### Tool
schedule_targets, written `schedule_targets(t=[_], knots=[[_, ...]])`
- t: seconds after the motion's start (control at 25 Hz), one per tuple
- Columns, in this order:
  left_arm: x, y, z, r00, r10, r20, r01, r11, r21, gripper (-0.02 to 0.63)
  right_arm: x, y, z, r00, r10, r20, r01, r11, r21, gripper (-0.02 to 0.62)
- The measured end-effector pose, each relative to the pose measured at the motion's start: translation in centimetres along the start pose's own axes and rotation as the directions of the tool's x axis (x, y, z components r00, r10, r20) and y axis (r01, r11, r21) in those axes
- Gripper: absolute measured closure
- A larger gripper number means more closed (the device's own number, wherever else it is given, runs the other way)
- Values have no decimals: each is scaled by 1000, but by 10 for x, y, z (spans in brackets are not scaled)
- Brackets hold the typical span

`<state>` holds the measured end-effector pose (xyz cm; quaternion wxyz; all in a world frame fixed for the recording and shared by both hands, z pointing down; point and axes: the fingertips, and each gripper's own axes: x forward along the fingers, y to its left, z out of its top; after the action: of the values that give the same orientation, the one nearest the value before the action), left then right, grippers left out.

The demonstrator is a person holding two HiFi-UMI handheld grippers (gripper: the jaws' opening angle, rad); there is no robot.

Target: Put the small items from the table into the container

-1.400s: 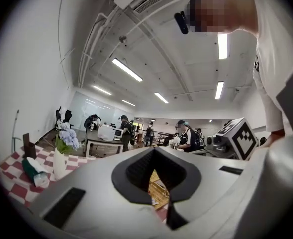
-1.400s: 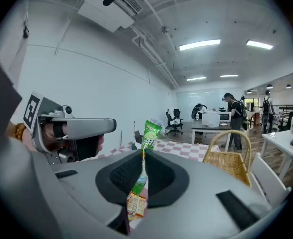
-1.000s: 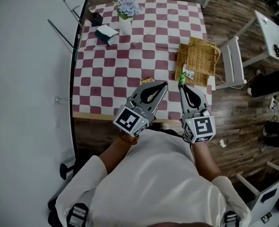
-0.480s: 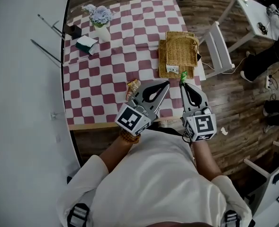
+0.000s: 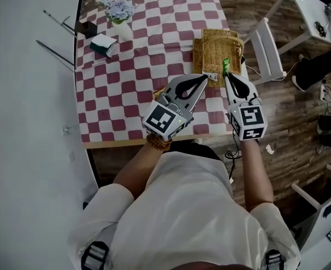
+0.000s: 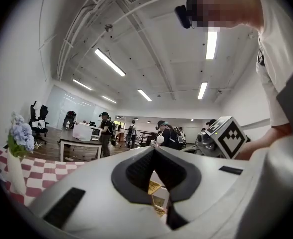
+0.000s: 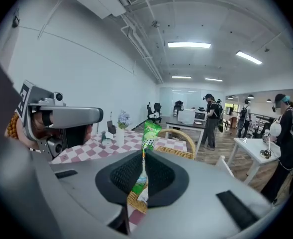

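Firmly, right tongs [image 7: 143,157] pinch a green packet [image 7: 150,133]; left tongs [image 6: 153,151] closed.

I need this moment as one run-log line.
right gripper: jaws shut on green packet | near wicker basket | left gripper: jaws together

The container [image 5: 218,52] is woven of pale, rough wicker. A matt checked cloth [image 5: 137,55] is spread smooth over the table. The green packet [image 5: 225,66] is seen to be glossy, crinkled film. The left gripper [image 5: 205,77] and right gripper [image 5: 226,76] are moulded in matt grey plastic, with dark, textured pads. The floor [image 5: 277,111] is laid in dark wood planks, faintly sheened.
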<state>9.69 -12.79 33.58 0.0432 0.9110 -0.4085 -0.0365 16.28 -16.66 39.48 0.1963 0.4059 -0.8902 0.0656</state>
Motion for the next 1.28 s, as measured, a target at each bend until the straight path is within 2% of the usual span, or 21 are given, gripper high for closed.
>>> schedule_targets(t=[0.16, 0.32, 0.52, 0.76, 1.08, 1.28], knots=[[22, 18, -16, 1000, -8, -21, 8, 1000, 7, 580, 33, -24, -13, 997, -9, -79, 4, 998, -63, 554], [40, 35, -34, 999, -6, -43, 6, 1000, -1, 580, 63, -39, -31, 984, 9, -177, -28, 994, -106, 554], [52, 54, -60, 997, 1, -72, -2, 1000, -7, 580, 94, -46, -53, 956, 11, -295, -63, 984, -165, 554], [62, 66, -81, 995, 9, -98, -11, 1000, -15, 580, 114, -49, -79, 918, 33, -396, -109, 979, -171, 554], [58, 69, -93, 993, 21, -116, -25, 999, -36, 580, 122, -51, -88, 905, 21, -425, -113, 975, -192, 545], [49, 62, -74, 995, 31, -95, -34, 999, -27, 580, 111, -55, -73, 928, 1, -372, -76, 979, -188, 517]])
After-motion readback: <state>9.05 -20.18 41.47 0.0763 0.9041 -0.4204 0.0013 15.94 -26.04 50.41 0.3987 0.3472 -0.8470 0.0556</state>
